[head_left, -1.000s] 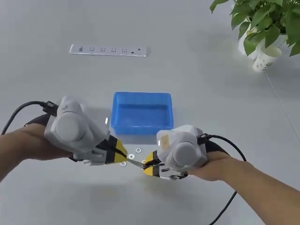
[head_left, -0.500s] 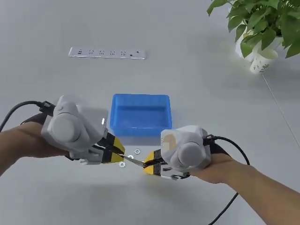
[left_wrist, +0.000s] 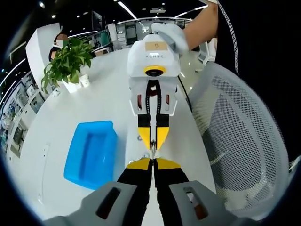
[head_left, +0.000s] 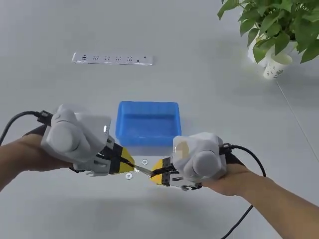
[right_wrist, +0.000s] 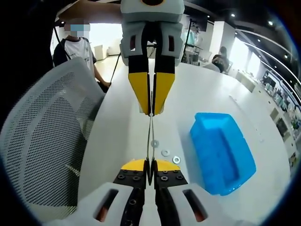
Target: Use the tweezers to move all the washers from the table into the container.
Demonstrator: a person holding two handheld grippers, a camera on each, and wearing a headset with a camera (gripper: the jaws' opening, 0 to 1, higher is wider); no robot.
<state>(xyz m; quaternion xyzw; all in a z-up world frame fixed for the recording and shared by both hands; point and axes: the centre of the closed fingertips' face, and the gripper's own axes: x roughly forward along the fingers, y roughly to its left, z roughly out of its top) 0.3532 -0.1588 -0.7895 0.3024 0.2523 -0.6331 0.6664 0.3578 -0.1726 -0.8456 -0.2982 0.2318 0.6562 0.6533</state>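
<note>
Barely started: the blue container (right_wrist: 221, 150) looks empty, and three washers (right_wrist: 165, 152) sit on the tabletop (right_wrist: 188, 94). Both the left tool (left_wrist: 153, 162) and right tool (right_wrist: 150, 165) are clamped on the tweezers (right_wrist: 151, 134).

Head view: from above, facing forward and down at table (head_left: 214, 109), moderately near; left gripper (head_left: 127, 162) and right gripper (head_left: 157, 178) low in frame, bin (head_left: 147, 141) just beyond. Left gripper view: low over table, close, facing right gripper head-on. Right gripper view: same, reversed, facing left gripper. Shared by all three: bin, tweezers (head_left: 142, 170), washers (head_left: 144, 162), table patch between.
</note>
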